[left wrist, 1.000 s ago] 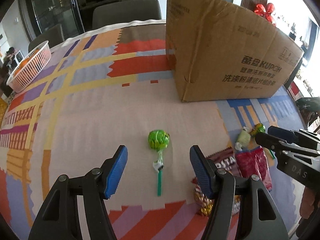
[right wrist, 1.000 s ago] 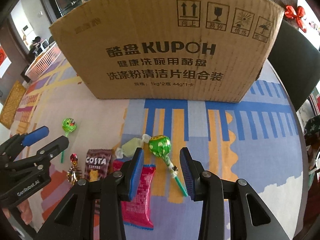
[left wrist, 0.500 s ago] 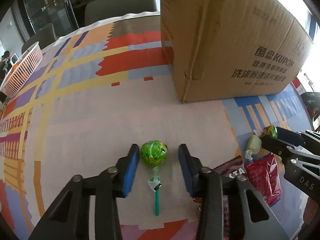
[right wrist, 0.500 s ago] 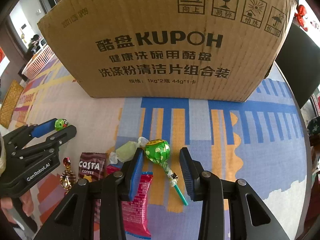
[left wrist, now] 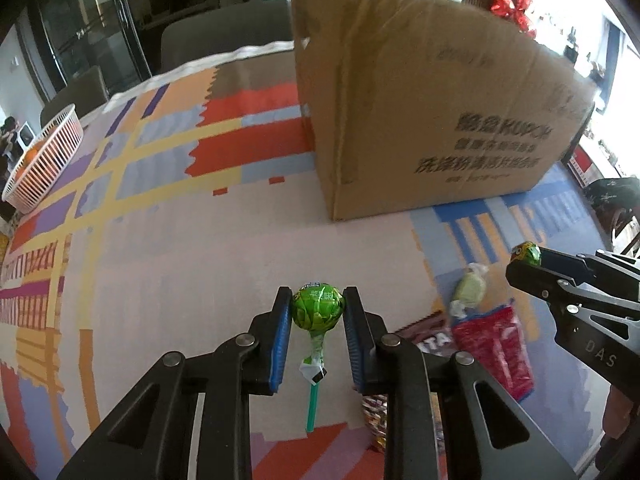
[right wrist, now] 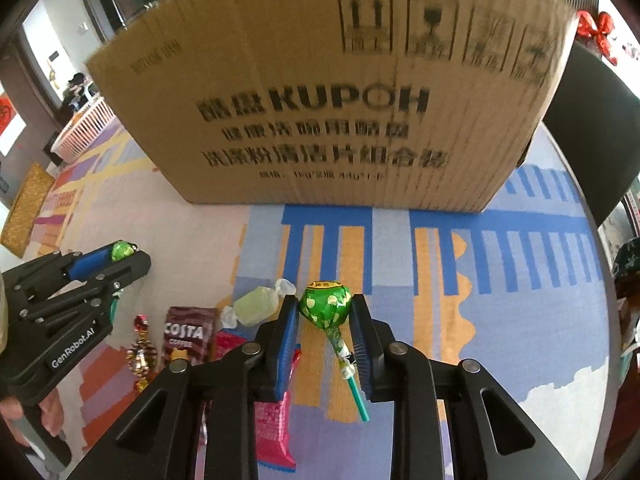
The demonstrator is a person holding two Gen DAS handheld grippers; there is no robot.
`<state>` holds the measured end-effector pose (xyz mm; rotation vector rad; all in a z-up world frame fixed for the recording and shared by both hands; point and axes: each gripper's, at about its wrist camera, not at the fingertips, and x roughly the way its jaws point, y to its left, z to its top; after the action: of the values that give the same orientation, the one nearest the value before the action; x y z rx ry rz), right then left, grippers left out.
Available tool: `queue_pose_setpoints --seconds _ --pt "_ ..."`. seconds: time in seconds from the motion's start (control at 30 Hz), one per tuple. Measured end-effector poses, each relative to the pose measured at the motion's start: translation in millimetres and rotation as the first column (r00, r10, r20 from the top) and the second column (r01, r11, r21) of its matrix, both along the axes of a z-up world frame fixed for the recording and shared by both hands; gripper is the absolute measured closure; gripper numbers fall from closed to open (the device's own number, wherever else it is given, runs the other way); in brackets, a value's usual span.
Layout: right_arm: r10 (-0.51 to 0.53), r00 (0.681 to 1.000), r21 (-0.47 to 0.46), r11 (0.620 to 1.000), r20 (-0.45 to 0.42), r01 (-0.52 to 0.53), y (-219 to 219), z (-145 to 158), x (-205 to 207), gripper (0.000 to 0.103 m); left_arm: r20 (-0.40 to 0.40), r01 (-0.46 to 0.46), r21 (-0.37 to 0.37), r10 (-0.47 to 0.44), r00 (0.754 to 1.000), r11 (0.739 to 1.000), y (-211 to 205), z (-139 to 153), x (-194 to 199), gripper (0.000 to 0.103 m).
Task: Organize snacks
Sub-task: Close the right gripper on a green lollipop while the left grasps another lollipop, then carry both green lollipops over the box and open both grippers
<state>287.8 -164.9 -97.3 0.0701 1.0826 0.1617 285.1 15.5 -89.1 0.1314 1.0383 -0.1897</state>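
Observation:
My left gripper (left wrist: 317, 312) is shut on a green lollipop (left wrist: 318, 307), its green stick hanging down toward me. My right gripper (right wrist: 325, 312) is shut on a second green lollipop (right wrist: 324, 307), stick slanting down to the right. Both are held above the patterned tablecloth. A large cardboard box (right wrist: 332, 96) stands upright just beyond both grippers; it also shows in the left wrist view (left wrist: 432, 120). The left gripper shows at the left of the right wrist view (right wrist: 120, 256), and the right gripper at the right of the left wrist view (left wrist: 528, 258).
On the cloth lie a pale green wrapped candy (right wrist: 256, 306), a brown Costa coffee sachet (right wrist: 186, 336), a red snack packet (right wrist: 276, 420) and a gold-red wrapped sweet (right wrist: 140, 354). A white basket (left wrist: 44, 156) with oranges sits at the far left. Dark chairs stand behind the table.
Both grippers closed on their lollipops and lifted them off the cloth. The left jaws went from wide open to shut.

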Motion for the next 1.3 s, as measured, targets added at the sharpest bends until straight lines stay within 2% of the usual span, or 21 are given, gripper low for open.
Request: queue_pose_setpoints --seconds 0.2,0.57,0.93,1.3 --pt "0.024 0.997 0.014 1.000 0.068 -0.025 -6 31 -14 0.076 0.048 0.011 -0.029 -0.009 0.999 1.000 -9 28 -13 0.077" --pt "0.006 0.978 0.044 0.999 0.209 -0.016 -19 95 -33 0.076 0.139 0.020 -0.069 -0.010 0.990 0.997 -25 85 -25 0.077" --pt "0.000 0.942 0.088 0.996 0.335 -0.032 -15 144 -34 0.076 0.210 0.011 -0.092 0.009 0.978 0.996 -34 129 -19 0.077" --pt "-0.034 0.910 0.122 0.992 0.413 -0.018 -28 184 -17 0.076 0.266 0.044 -0.108 -0.014 0.964 0.993 -51 165 9 0.077"
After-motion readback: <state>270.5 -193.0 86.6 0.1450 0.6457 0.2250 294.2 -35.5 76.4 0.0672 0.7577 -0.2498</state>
